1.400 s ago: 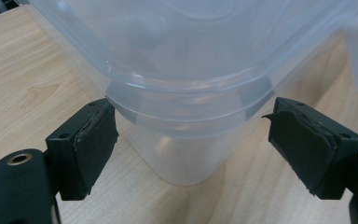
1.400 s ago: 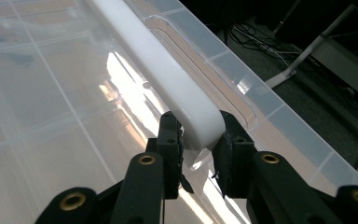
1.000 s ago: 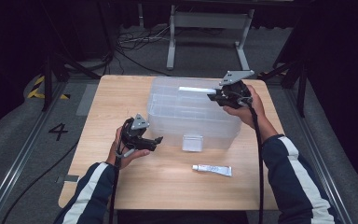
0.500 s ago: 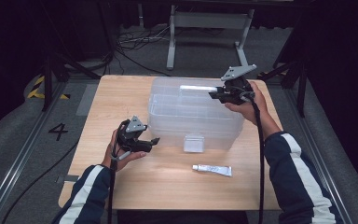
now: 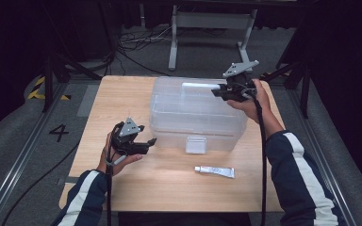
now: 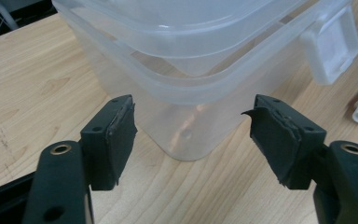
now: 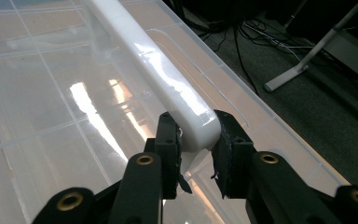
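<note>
— Dark floor with cables and metal stands lay beyond the wooden desk (image 5: 136,94). What was on the left side?

— The left hand-held gripper (image 5: 143,143), held just above the wood near the front left corner of the clear plastic box (image 5: 195,117). Its jaws had just been closing, yet they stood apart with nothing between them; in the left gripper view (image 6: 193,135) the box corner showed beyond the gap, untouched.

— And the middle?

— The lidded box sat in the centre of the desk, its front latch (image 5: 195,144) facing the person. A small white tube (image 5: 215,171) lay on the wood in front of it, apart from it.

— The right?

— The right hand-held gripper (image 5: 217,92) was clamped on the end of the white handle (image 7: 163,79) on the lid, one pad on each side.
</note>
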A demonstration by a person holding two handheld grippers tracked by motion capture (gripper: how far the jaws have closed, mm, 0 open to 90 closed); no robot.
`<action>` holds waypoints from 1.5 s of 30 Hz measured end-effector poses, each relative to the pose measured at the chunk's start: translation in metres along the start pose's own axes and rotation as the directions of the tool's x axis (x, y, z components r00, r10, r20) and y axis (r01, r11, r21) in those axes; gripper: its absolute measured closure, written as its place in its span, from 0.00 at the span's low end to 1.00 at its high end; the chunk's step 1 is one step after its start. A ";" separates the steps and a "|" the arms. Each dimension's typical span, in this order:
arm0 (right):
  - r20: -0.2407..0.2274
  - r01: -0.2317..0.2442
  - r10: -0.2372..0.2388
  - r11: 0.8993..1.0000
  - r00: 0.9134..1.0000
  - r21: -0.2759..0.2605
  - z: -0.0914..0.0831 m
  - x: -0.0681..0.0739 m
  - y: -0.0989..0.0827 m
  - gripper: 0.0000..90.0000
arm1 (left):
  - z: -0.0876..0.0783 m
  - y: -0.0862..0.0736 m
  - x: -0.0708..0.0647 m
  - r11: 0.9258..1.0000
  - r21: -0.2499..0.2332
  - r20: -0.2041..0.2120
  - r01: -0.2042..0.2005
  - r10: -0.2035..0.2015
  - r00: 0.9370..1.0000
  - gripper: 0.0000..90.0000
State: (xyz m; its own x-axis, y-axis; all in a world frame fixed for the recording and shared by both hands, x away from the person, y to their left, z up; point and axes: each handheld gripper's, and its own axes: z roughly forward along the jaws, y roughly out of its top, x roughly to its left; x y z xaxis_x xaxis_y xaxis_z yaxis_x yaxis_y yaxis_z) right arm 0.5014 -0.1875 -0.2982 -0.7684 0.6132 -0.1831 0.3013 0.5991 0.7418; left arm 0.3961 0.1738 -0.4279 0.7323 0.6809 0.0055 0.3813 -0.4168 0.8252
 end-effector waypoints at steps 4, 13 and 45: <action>0.000 0.002 -0.002 1.000 1.000 0.000 0.000 -0.001 0.001 0.82 | -0.002 0.003 -0.002 1.000 -0.002 -0.021 -0.018 0.018 1.000 0.41; 0.020 -0.005 0.005 1.000 1.000 0.003 0.000 -0.002 0.005 0.81 | -0.008 0.008 -0.005 0.998 -0.061 0.026 -0.025 0.026 0.999 0.70; 0.098 0.039 -0.032 0.997 0.995 -0.068 -0.041 0.003 -0.006 0.69 | 0.000 0.013 0.003 0.993 -0.116 -0.066 -0.007 -0.001 0.998 0.99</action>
State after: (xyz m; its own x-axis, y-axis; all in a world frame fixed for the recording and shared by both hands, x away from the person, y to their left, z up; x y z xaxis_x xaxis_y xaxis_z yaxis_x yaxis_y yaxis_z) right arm 0.4740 -0.2103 -0.2763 -0.7188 0.6411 -0.2689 0.2325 0.5862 0.7761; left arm 0.4033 0.1700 -0.4175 0.6931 0.7196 0.0424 0.3083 -0.3491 0.8849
